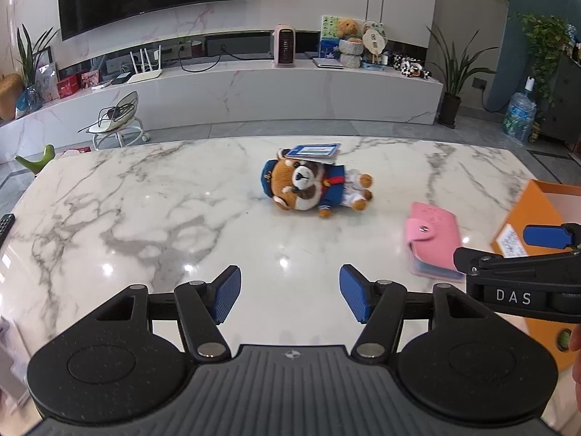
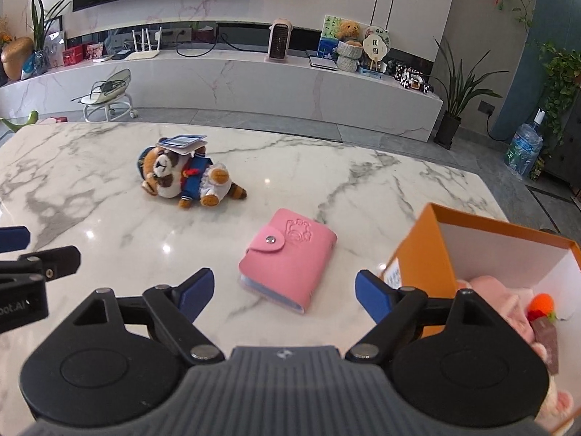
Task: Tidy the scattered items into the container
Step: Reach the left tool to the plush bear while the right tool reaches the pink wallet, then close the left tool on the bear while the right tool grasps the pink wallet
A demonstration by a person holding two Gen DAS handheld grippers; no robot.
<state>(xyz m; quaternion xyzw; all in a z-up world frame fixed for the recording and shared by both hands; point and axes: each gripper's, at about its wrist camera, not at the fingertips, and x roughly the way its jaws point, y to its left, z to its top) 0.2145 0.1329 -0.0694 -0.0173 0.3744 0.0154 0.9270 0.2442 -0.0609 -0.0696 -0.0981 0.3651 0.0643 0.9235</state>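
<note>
A brown plush animal in a blue sailor suit [image 1: 312, 189] [image 2: 185, 178] lies on its side mid-table, with a blue-edged card [image 1: 314, 150] [image 2: 181, 141] resting on its head. A pink snap wallet [image 1: 434, 239] [image 2: 287, 272] lies flat to its right. An orange box [image 1: 533, 210] [image 2: 428, 250] stands at the right edge and holds pink soft items. My left gripper [image 1: 290, 290] hovers open over bare marble, short of the plush. My right gripper [image 2: 285, 287] is open, the wallet lying in line between its blue pads [image 2: 370, 290] with neither touching it.
The table is white marble [image 1: 145, 218]. A black remote [image 1: 5, 223] sits at its left edge. Beyond the far edge are a small white stool [image 1: 116, 127], a low TV bench [image 1: 254, 91], potted plants and a water bottle [image 2: 524, 152] on the floor.
</note>
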